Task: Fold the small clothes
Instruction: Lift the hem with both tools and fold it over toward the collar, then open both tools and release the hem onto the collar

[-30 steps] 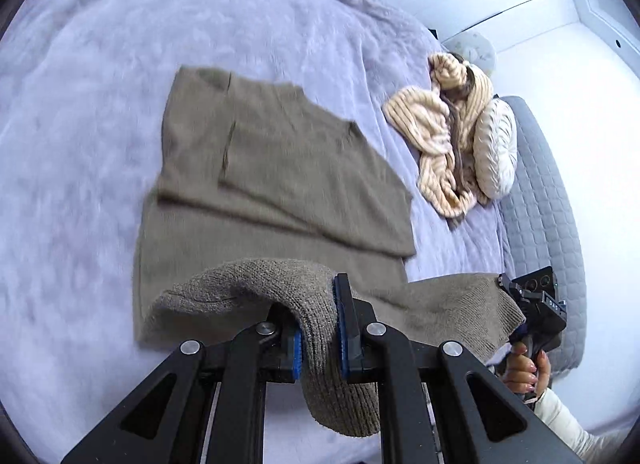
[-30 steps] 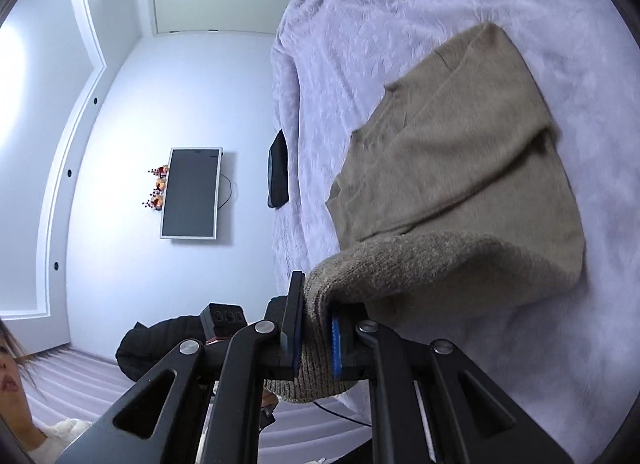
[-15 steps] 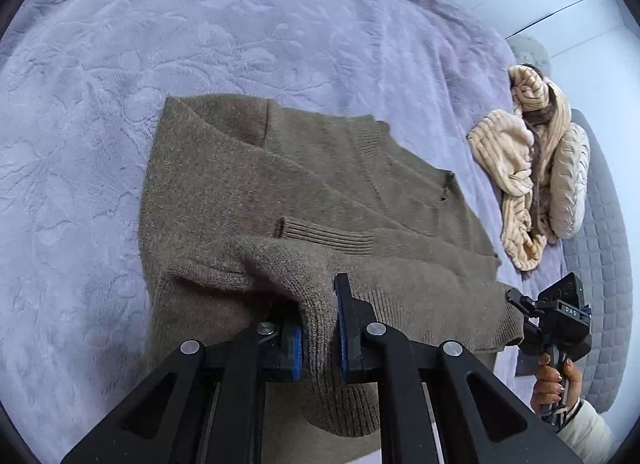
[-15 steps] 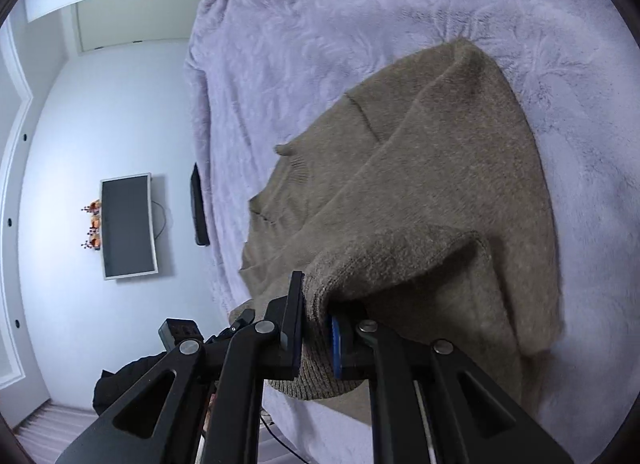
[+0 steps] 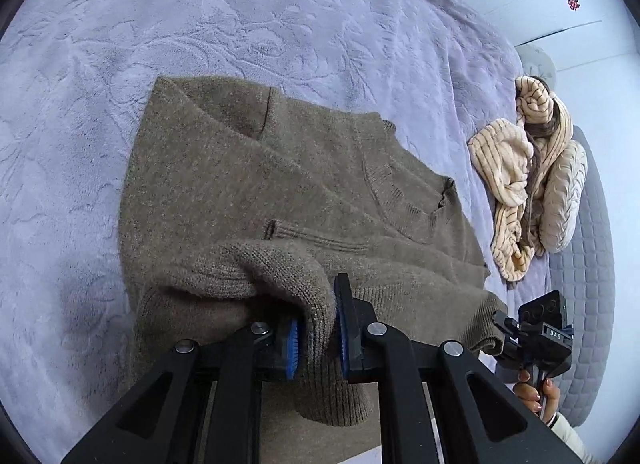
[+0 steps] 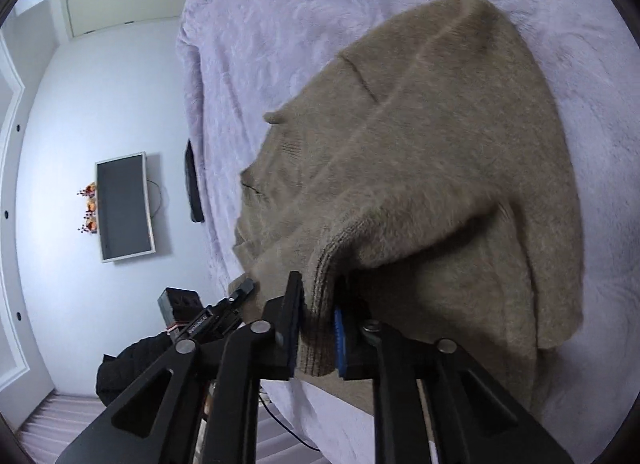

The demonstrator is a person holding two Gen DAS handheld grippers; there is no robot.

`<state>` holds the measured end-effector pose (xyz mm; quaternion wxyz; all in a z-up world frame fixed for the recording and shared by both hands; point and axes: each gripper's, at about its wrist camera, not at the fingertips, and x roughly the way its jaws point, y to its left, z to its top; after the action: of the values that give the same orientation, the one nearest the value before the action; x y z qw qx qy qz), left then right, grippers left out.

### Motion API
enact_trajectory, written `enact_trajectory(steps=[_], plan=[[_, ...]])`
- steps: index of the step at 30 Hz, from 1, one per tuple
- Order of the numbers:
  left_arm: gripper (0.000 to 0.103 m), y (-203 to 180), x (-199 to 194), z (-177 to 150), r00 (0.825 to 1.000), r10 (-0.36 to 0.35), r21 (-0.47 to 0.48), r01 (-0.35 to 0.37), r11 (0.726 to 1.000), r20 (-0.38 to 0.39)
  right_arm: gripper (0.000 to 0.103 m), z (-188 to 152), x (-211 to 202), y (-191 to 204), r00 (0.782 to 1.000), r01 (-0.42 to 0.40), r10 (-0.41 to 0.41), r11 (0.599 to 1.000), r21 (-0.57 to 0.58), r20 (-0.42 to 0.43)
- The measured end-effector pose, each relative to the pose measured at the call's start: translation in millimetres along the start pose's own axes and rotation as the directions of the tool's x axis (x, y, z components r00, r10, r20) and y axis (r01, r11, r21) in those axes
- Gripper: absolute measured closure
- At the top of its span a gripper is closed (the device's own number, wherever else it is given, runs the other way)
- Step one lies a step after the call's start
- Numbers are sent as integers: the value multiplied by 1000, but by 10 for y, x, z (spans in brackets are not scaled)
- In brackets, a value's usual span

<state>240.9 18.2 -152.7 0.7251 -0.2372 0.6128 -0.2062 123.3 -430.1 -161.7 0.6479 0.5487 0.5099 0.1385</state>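
With the brown sweater folded over mid-bed, the left claw pinches its hem while the right claw, also on the hem, is opening; both should release together, then smooth the fold.

Left gripper pinches brown sweater's folded hem.

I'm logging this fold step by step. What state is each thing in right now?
Brown sweater: lying on the bed, bottom hem folded up over the body, hem pinched at both corners.
Left gripper: shut on the hem.
Right gripper: jaws opening, hem between them.
Striped beige garment: crumpled, unfolded.
Wall TV: off.
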Motion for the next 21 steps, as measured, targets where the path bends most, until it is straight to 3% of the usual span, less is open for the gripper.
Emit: enact_trajectory(steps=[3,5,7,9,11,13,15,21], plan=[[89,1,-43,188,999,-12,-37,13,999,47,89,170,-84,85,987,-135,131,990,39,93],[89,41,-33,313,998,-12,-76,16,997,57,89,340,-113,33,976,-173,158,981,91,149],[89,64,-4,404,998,-14,-106,20,994,56,85,473,-89,-39,975,-164,142,979,123,169],[89,28,3,443,999,-6,-98,11,995,51,83,596,-33,-86,984,-91,68,987,135,165],[89,-43,-15,441,999,-3,-64,5,998,33,74,660,15,-111,989,-40,19,989,139,148],[89,-103,-63,427,1000,1,-21,-1,1000,18,44,663,8,-81,989,-17,-2,992,129,148],[89,-128,-125,423,1000,-3,4,3,1000,4,33,633,-1,43,989,-27,13,995,93,147],[89,-190,-337,370,1000,-7,64,9,998,-28,33,500,-207,365,992,9,-2,998,-61,124]])
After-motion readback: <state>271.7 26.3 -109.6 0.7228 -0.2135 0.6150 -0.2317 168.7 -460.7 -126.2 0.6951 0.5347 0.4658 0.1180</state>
